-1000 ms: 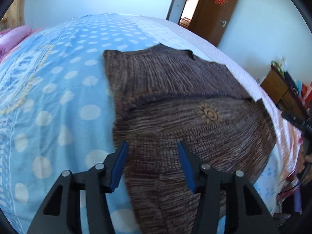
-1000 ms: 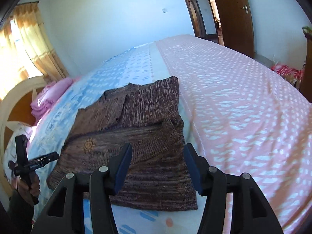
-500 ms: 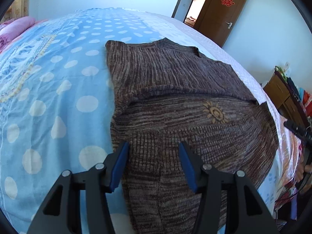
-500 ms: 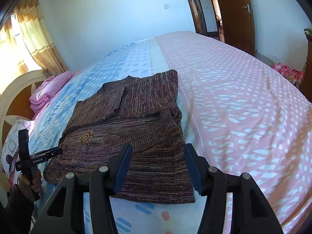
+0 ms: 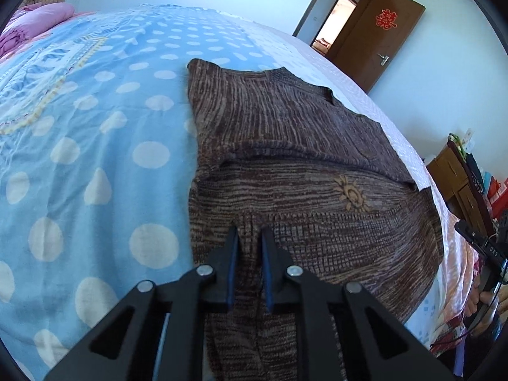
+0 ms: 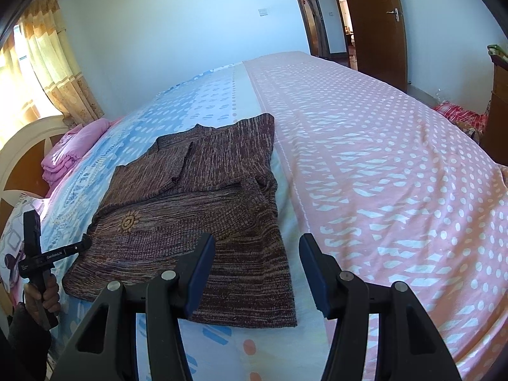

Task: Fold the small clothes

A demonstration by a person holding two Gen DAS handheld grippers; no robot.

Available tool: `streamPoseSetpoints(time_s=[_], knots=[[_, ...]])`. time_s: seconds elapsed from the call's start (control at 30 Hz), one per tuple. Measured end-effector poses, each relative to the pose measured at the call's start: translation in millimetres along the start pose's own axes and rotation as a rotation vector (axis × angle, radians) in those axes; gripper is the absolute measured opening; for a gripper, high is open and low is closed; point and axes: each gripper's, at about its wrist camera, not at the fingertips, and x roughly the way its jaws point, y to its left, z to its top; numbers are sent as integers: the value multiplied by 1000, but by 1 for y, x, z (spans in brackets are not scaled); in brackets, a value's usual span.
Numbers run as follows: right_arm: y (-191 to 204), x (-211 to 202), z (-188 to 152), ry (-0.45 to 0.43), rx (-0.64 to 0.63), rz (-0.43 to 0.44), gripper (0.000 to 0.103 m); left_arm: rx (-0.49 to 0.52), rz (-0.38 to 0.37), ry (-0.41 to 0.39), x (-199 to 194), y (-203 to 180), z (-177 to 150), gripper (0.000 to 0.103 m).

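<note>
A small brown knitted sweater (image 5: 301,165) with a yellow sun motif (image 5: 350,194) lies flat on the bed, its sleeves folded across the body; it also shows in the right wrist view (image 6: 197,203). My left gripper (image 5: 249,235) is over the sweater's near hem with its blue fingers narrowed to a small gap over the knit. My right gripper (image 6: 257,247) is open and empty, held above the sweater's near right corner. The left gripper also shows at the left edge of the right wrist view (image 6: 85,239), at the sweater's edge.
The bed has a blue polka-dot sheet (image 5: 79,158) on one side and a pink patterned sheet (image 6: 381,158) on the other. Folded pink bedding (image 6: 76,146) lies by the headboard. A brown door (image 5: 377,38) and a wooden cabinet (image 5: 457,187) stand beyond the bed.
My left gripper's fingers have closed from wide open to a narrow gap over the sweater's hem. The right gripper has stayed open and barely moved.
</note>
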Motion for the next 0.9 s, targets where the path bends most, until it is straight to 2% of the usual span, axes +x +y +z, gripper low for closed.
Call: streamPoseSetpoints(time_s=[0.1, 0.2, 0.43, 0.5, 0.53, 0.57, 0.6, 0.7, 0.9], knots=[[2, 3, 6, 4, -47, -11, 56, 7, -2, 8, 3, -4, 3, 29], [9, 12, 14, 16, -101, -1, 56, 23, 18, 0, 5, -8, 4, 31], [33, 68, 25, 64, -263, -44, 56, 32, 44, -18, 6, -12, 1, 30], [36, 83, 24, 98, -292, -48, 54, 45, 65, -22, 6, -15, 0, 25], [38, 92, 21, 128, -309, -56, 32, 64, 85, -27, 7, -19, -1, 19], [39, 98, 19, 149, -320, -75, 16, 73, 89, -30, 7, -21, -1, 16], [39, 99, 16, 152, -325, -83, 8, 81, 95, -35, 6, -24, -2, 12], [42, 80, 15, 95, -316, -69, 5, 87, 118, -44, 3, -27, -1, 9], [49, 28, 40, -43, -299, -33, 5, 46, 76, -126, -27, -32, 20, 8]])
